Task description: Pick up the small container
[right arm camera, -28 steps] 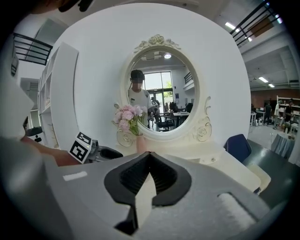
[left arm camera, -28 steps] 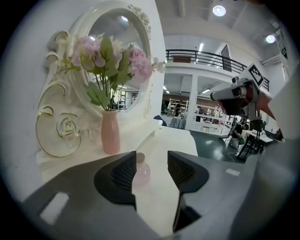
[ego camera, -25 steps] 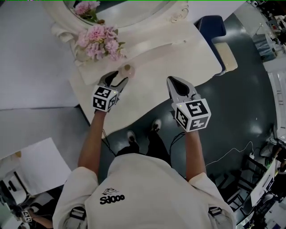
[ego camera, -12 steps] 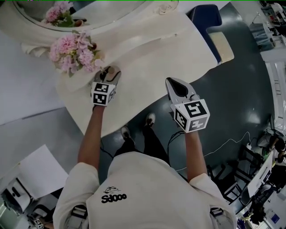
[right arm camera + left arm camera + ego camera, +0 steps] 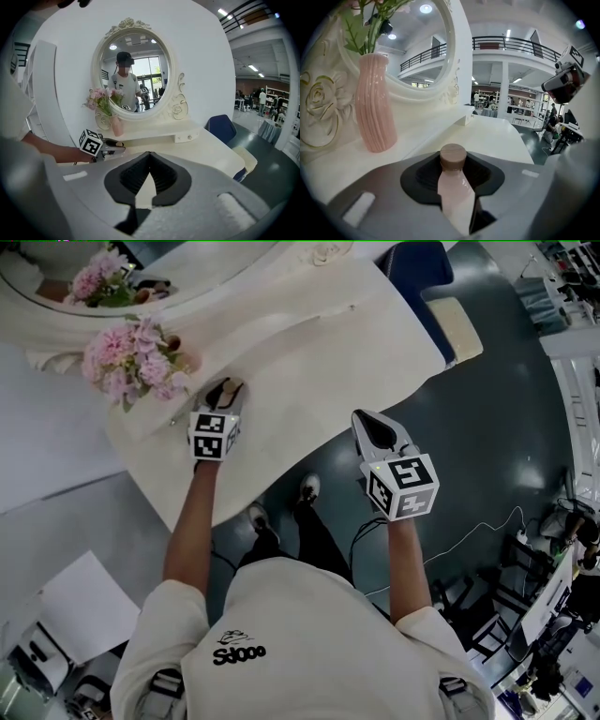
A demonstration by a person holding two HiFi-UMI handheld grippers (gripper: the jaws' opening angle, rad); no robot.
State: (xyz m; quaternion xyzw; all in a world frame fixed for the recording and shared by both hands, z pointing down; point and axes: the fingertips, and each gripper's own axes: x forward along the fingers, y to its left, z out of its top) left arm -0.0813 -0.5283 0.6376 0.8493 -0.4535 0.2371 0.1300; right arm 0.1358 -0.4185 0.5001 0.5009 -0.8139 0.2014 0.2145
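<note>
Here, above the cream vanity (image 5: pixel 319 352), your left gripper (image 5: pixel 453 165) clamps the small container (image 5: pixel 455 199); right gripper (image 5: pixel 150 159) closed, empty.

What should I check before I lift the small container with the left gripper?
1. Grip: ok. The left gripper is shut on the small container, holding its body below the cap.
2. Cap seated: ok.
3. Container's base on or off the table: cannot tell, hidden by the gripper.
4. Pink vase clear: ok, standing apart to the left.
5. Right gripper out of the way: ok, shut, empty, well to the side.
</note>
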